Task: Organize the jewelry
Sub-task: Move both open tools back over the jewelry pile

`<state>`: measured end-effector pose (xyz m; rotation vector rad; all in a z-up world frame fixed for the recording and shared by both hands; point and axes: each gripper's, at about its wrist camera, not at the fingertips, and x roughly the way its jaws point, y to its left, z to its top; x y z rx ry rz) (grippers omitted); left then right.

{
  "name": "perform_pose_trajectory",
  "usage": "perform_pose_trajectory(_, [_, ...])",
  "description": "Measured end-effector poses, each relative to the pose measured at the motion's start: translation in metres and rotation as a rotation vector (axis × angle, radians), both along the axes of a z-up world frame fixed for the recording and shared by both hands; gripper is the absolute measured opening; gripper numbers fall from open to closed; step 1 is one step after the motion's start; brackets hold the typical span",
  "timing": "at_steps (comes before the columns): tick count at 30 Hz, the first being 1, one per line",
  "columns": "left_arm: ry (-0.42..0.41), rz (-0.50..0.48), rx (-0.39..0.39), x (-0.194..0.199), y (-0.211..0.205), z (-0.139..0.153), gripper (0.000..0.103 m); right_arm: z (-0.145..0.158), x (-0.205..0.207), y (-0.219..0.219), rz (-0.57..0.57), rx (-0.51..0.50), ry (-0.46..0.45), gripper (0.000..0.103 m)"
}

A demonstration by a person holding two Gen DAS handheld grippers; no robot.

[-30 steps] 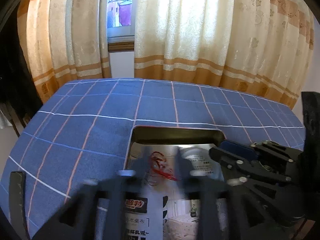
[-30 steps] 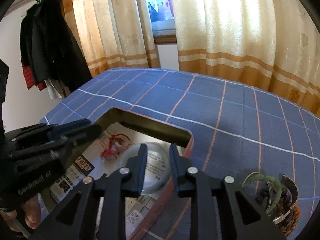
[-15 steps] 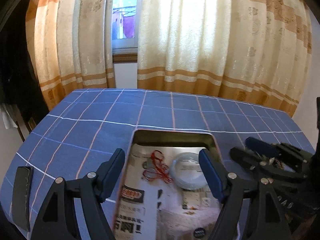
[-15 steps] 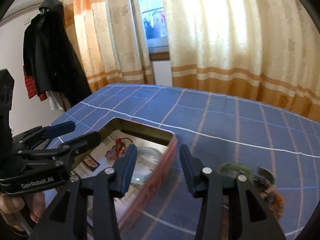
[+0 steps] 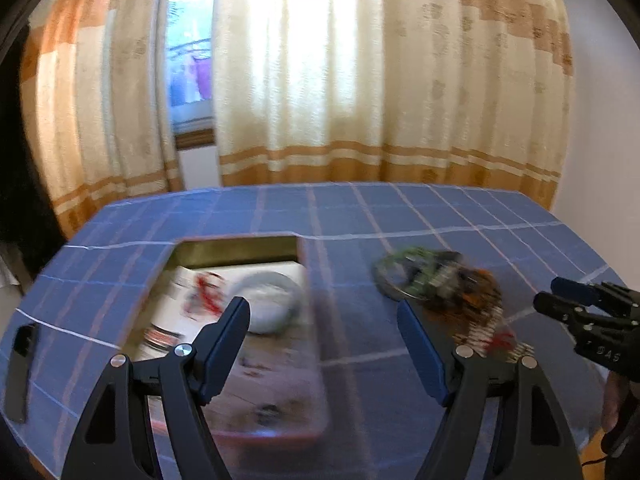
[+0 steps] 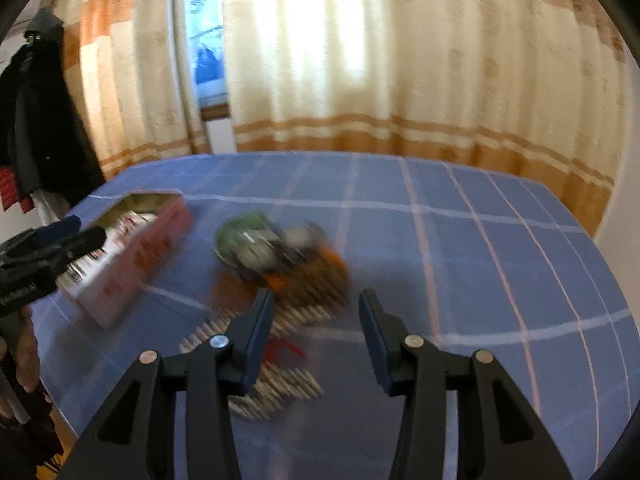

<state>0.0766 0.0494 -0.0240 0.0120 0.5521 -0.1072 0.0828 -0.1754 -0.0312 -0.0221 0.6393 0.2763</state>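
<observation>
An open pink tin (image 5: 312,364) (image 6: 132,264) lies on the blue checked tablecloth, holding a red cord piece (image 5: 206,294) and a pale bangle (image 5: 268,300). A heap of jewelry (image 5: 436,280) (image 6: 276,256) with green bangles and brown beads lies right of it, with a pale bead string (image 6: 276,384) nearer. My left gripper (image 5: 322,328) is wide open and empty, above the tin's right side. My right gripper (image 6: 316,320) is open and empty, just short of the heap; it also shows in the left wrist view (image 5: 560,300). Both views are blurred.
A dark flat object (image 5: 20,364) lies at the table's left edge. Curtains (image 5: 360,80) and a window stand behind the table. Dark coats (image 6: 36,112) hang at the far left. The blue cloth (image 6: 480,260) stretches right of the heap.
Both grippers have opened wider and swung right, away from the tin. The right gripper now faces the jewelry heap. The red cord piece and bangle stay in the tin.
</observation>
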Motion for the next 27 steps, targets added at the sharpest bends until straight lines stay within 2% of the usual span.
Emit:
perform_pose_trajectory(4, [0.034, -0.071, 0.024, -0.003, -0.028, -0.008, 0.076, -0.012, -0.009, -0.017, -0.033, 0.006, 0.021, 0.048])
perform_pose_trajectory(7, [0.033, -0.095, 0.056, -0.006, -0.045, -0.012, 0.076, -0.016, -0.011, -0.017, -0.013, 0.02, 0.034, 0.048])
perform_pose_trajectory(15, [0.046, -0.02, 0.015, 0.0, -0.029, -0.016, 0.076, -0.021, -0.013, 0.031, 0.162, -0.012, 0.062, 0.047])
perform_pose_trajectory(18, [0.057, -0.002, -0.005, 0.001, -0.021, -0.019, 0.076, -0.025, -0.011, 0.045, 0.184, -0.047, 0.072, 0.041])
perform_pose_trajectory(22, [0.062, -0.001, -0.027, 0.001, -0.016, -0.02, 0.076, -0.035, -0.001, 0.052, 0.199, -0.074, 0.124, 0.039])
perform_pose_trajectory(25, [0.067, -0.014, -0.034, 0.002, -0.017, -0.021, 0.076, -0.037, 0.0, 0.051, 0.192, -0.086, 0.128, 0.028])
perform_pose_trajectory(27, [0.068, -0.019, -0.033, 0.001, -0.018, -0.021, 0.076, -0.037, 0.001, 0.049, 0.19, -0.078, 0.133, 0.027])
